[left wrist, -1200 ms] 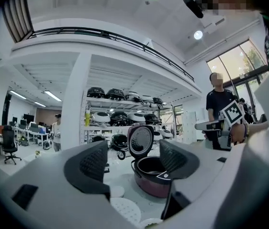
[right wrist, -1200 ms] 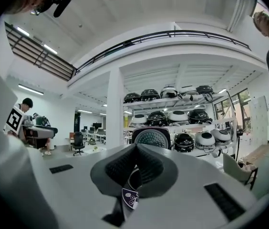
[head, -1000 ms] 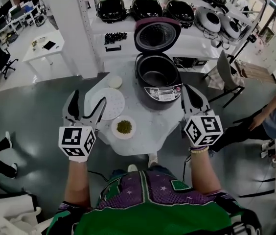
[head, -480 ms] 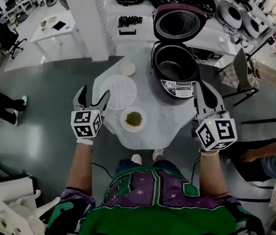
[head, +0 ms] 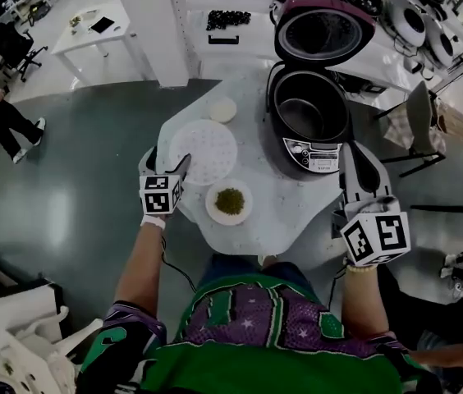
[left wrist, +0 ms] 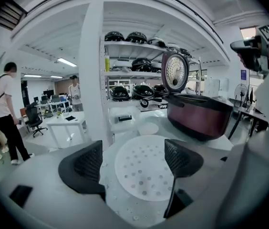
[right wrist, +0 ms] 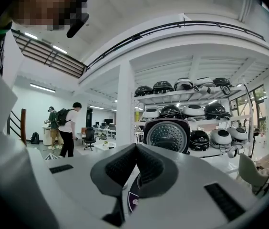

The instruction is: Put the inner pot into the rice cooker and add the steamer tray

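The dark red rice cooker stands on the round white table with its lid up. A grey inner pot sits inside it. The white perforated steamer tray lies flat at the table's left. My left gripper is open and low at the tray's near left edge. In the left gripper view the tray lies between and beyond the spread fingers, untouched. My right gripper is shut and empty, to the right of the cooker's front panel. The right gripper view looks over its closed fingers at the lid.
A white bowl of green beans sits near the table's front edge, right of my left gripper. A small white dish lies behind the tray. Shelves of rice cookers stand behind. People stand at the far left.
My left gripper has dropped and moved forward to the steamer tray's near edge, still open. The right gripper has shifted a little beside the cooker, still shut.
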